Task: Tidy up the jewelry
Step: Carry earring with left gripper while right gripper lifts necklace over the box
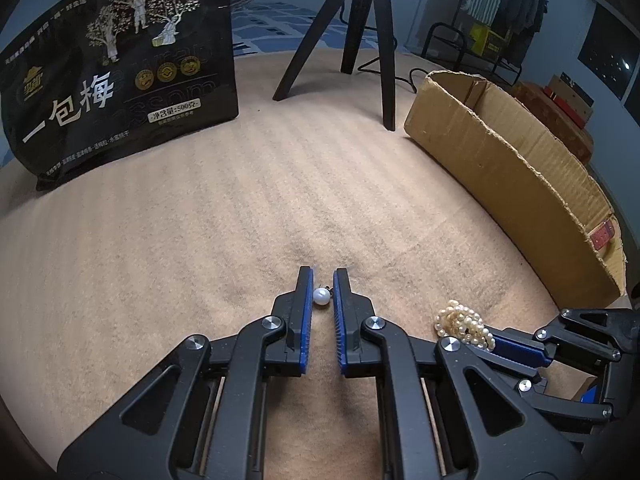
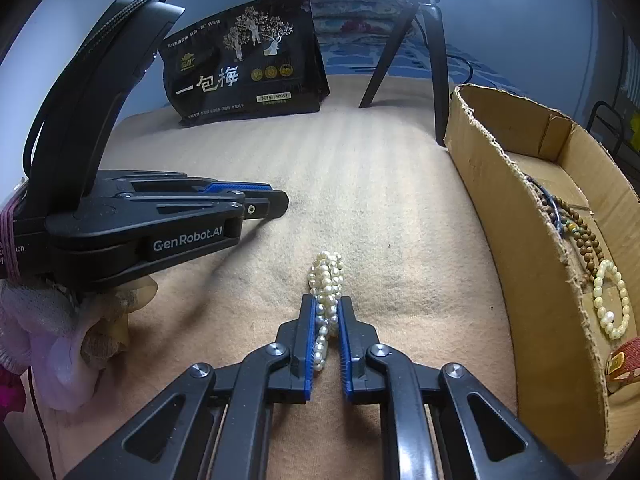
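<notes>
My left gripper (image 1: 322,280) is shut on a small white pearl earring (image 1: 321,297), held between its blue pads just above the beige blanket. My right gripper (image 2: 325,306) is shut on a bunched pearl bracelet (image 2: 326,280), whose loops stick out past the fingertips. The bracelet also shows in the left wrist view (image 1: 464,324), at the right gripper's tips to my right. The left gripper shows in the right wrist view (image 2: 256,200), to the left and slightly ahead of the right one.
An open cardboard box (image 2: 520,240) stands to the right, holding a pale bead bracelet (image 2: 610,304) and brown wooden beads (image 2: 580,232). A black snack bag (image 1: 116,80) and a tripod (image 1: 360,40) stand at the back. A beige blanket (image 1: 200,220) covers the surface.
</notes>
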`<act>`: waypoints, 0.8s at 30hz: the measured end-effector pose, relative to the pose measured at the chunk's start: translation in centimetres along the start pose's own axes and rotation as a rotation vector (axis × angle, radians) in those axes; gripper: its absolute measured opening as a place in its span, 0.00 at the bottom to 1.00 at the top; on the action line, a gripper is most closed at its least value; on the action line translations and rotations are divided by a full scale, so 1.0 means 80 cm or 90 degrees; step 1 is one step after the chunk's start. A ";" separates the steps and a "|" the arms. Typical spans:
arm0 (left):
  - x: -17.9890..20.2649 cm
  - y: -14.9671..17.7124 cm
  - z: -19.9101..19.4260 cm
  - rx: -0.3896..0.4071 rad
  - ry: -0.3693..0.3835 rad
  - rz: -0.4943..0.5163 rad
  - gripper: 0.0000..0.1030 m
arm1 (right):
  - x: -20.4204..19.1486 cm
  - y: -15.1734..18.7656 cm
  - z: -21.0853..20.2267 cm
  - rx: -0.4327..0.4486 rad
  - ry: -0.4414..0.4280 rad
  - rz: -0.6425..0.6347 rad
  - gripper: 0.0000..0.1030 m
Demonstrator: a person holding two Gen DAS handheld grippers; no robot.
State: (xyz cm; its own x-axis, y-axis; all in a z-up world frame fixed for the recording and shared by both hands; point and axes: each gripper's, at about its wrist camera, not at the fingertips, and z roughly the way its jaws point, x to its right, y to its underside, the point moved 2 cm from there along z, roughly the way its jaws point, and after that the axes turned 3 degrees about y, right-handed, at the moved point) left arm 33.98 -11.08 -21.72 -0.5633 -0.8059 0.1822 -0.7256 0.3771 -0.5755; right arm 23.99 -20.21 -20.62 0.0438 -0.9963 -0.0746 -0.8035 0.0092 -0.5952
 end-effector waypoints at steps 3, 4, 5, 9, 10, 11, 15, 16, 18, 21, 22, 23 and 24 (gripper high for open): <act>-0.002 0.001 -0.004 0.000 -0.004 -0.005 0.08 | 0.000 0.000 -0.002 0.001 0.000 -0.002 0.08; -0.002 0.002 -0.005 0.000 -0.005 -0.007 0.08 | -0.001 0.000 -0.003 0.002 0.000 -0.002 0.08; -0.002 0.003 -0.007 0.000 -0.006 -0.009 0.08 | -0.001 0.000 -0.004 0.002 0.000 -0.001 0.08; -0.002 0.002 -0.014 0.002 -0.008 -0.015 0.08 | -0.001 0.000 -0.011 0.006 0.001 -0.004 0.08; -0.002 0.002 -0.015 0.003 -0.009 -0.015 0.08 | -0.002 0.000 -0.013 0.008 0.001 -0.004 0.08; -0.001 0.001 -0.018 0.004 -0.010 -0.015 0.08 | -0.002 -0.001 -0.015 0.010 0.002 -0.004 0.08; 0.002 0.000 -0.029 0.010 -0.014 -0.015 0.08 | -0.005 -0.005 -0.025 0.020 0.001 -0.009 0.07; 0.003 0.000 -0.031 0.011 -0.014 -0.015 0.08 | -0.006 -0.006 -0.029 0.023 0.001 -0.010 0.07; 0.006 -0.002 -0.036 0.014 -0.015 -0.015 0.08 | -0.006 -0.008 -0.034 0.028 0.000 -0.011 0.07; 0.011 -0.004 -0.046 0.019 -0.017 -0.015 0.08 | -0.005 -0.010 -0.047 0.037 -0.001 -0.010 0.07; 0.013 -0.005 -0.049 0.021 -0.017 -0.016 0.08 | -0.004 -0.010 -0.050 0.040 -0.001 -0.011 0.07; 0.015 -0.006 -0.053 0.024 -0.016 -0.016 0.08 | -0.003 -0.011 -0.055 0.044 -0.001 -0.011 0.07; 0.017 -0.007 -0.056 0.026 -0.016 -0.016 0.08 | -0.002 -0.011 -0.059 0.046 -0.002 -0.011 0.07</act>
State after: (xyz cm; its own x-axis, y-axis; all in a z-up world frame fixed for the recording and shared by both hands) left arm 31.80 -10.32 -17.57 -0.5343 -0.8265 0.1774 -0.7227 0.3378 -0.6029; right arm 21.87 -20.47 -16.30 0.0591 -0.9961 -0.0658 -0.7572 -0.0017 -0.6532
